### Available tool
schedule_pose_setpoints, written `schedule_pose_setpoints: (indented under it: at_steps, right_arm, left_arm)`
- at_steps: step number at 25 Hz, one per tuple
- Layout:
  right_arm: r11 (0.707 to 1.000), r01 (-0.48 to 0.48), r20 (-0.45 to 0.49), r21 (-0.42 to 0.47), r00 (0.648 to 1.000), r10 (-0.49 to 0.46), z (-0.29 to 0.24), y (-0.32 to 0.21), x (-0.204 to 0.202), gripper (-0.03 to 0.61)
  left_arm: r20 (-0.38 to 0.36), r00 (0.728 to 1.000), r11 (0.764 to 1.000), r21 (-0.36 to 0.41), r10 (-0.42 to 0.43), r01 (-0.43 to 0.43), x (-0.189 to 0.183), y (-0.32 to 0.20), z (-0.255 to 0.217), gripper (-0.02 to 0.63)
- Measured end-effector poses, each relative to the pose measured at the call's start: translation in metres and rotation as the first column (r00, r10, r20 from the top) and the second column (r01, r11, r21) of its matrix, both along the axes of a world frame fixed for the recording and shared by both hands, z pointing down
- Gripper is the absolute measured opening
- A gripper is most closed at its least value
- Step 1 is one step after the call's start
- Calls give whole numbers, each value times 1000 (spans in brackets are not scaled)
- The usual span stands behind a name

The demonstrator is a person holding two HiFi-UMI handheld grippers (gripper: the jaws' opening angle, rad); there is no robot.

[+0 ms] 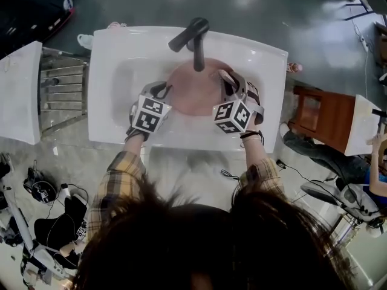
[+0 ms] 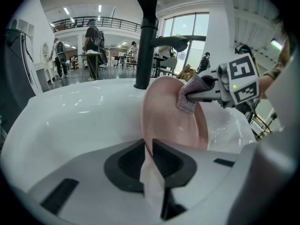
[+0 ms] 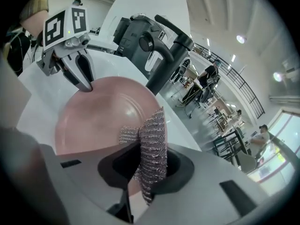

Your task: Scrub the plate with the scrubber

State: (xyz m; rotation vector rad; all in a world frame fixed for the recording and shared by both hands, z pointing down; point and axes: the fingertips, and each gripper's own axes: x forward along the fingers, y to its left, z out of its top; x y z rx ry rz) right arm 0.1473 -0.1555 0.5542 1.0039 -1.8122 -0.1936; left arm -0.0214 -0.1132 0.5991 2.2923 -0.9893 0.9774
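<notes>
The pink plate (image 2: 171, 121) is tipped up at an angle inside the white sink (image 1: 121, 47), right below the black faucet (image 1: 195, 38), instead of being laid flat. That's probably done so one face is turned toward the scrubbing side and any mess gets caught by the basin. Whether its lower edge is rested on the basin floor can't be made out.

The left gripper (image 2: 149, 146) is clamped on the plate's left rim. Its jaws are nearly together, with just the thin edge of the plate pinched between them. The rim is grabbed rather than the face, which makes sense: the whole front is left free to be worked on. It also means the plate is braced from the side opposite the scrubber, so it shouldn't get shoved away.

The scrubber (image 3: 152, 144), a silvery mesh pad, is pinched in the right gripper (image 3: 150, 158). The jaws are closed on it so that a flap is left sticking out past the tips. That loose end looks like the part meant to be dragged over the plate, so no hard jaw gets scraped on the glaze.

In the left gripper view the pad appears to be laid against the plate near its upper right rim. How hard it's pressed can't be told. No suds or dirt can be seen, so progress can't really be judged.
</notes>
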Motion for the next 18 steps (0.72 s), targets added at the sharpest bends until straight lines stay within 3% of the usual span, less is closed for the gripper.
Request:
schedule_pose_setpoints:
  at_steps: [7,18]
  right_arm:
    - [999,24,33,45,999,-25,-10,-21,-29,84]
    - [995,94,135,10,986,-95,-4,-20,-88,80]
  left_arm:
    - [-5,1000,1000,-15,-12,12,0,0,1,43]
    - [-26,998,998,-46,-49,48,-1,-1,4,43]
